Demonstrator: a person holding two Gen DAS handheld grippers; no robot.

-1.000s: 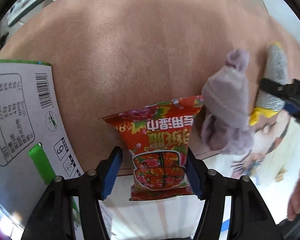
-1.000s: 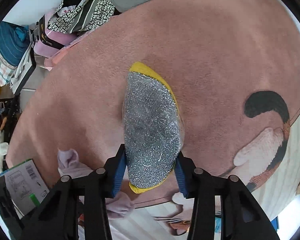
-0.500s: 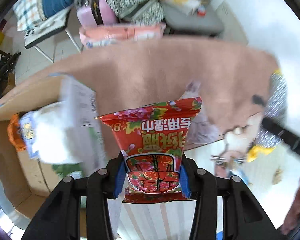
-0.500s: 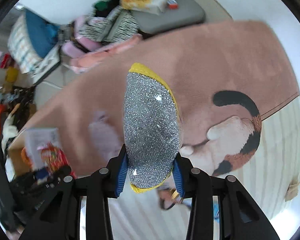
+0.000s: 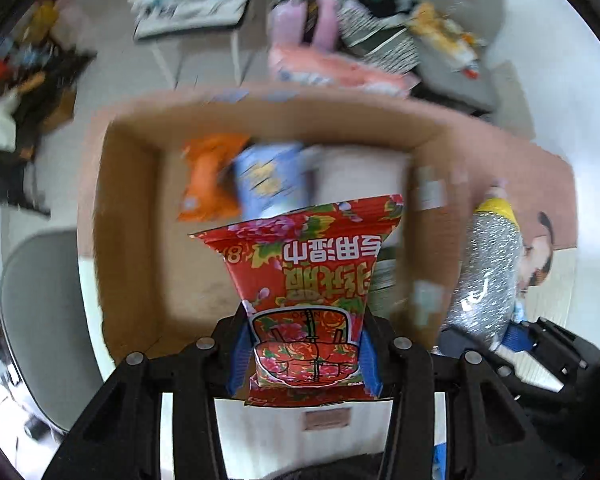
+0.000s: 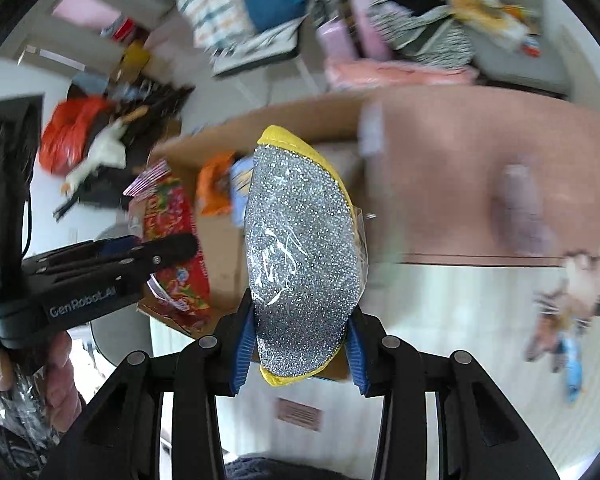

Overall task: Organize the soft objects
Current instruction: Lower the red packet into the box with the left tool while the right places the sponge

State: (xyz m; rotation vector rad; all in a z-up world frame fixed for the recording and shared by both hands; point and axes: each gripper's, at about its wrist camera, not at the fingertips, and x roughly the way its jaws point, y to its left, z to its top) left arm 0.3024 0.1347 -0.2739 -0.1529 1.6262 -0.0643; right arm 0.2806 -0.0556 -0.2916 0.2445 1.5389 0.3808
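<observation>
My left gripper (image 5: 302, 354) is shut on a red flowered wet-wipes pack (image 5: 304, 280) and holds it above the open cardboard box (image 5: 128, 216). The box holds an orange packet (image 5: 208, 178) and a blue-white packet (image 5: 270, 178). My right gripper (image 6: 300, 354) is shut on a silver glitter sponge with yellow edges (image 6: 300, 256), also over the box (image 6: 220, 264). The sponge shows at the right in the left wrist view (image 5: 486, 276). The left gripper with the red pack (image 6: 176, 248) shows at the left in the right wrist view. A lilac soft cloth (image 6: 520, 208) lies on the pink rug (image 6: 440, 160).
Clothes and bags are piled on chairs behind the box (image 5: 360, 28). A grey round seat (image 5: 36, 312) stands left of the box. A cat-print mat (image 6: 572, 300) lies to the right on the pale floor.
Both grippers have swung left from the pink rug to over the cardboard box, each still holding its item. The lilac cloth stays behind on the rug.
</observation>
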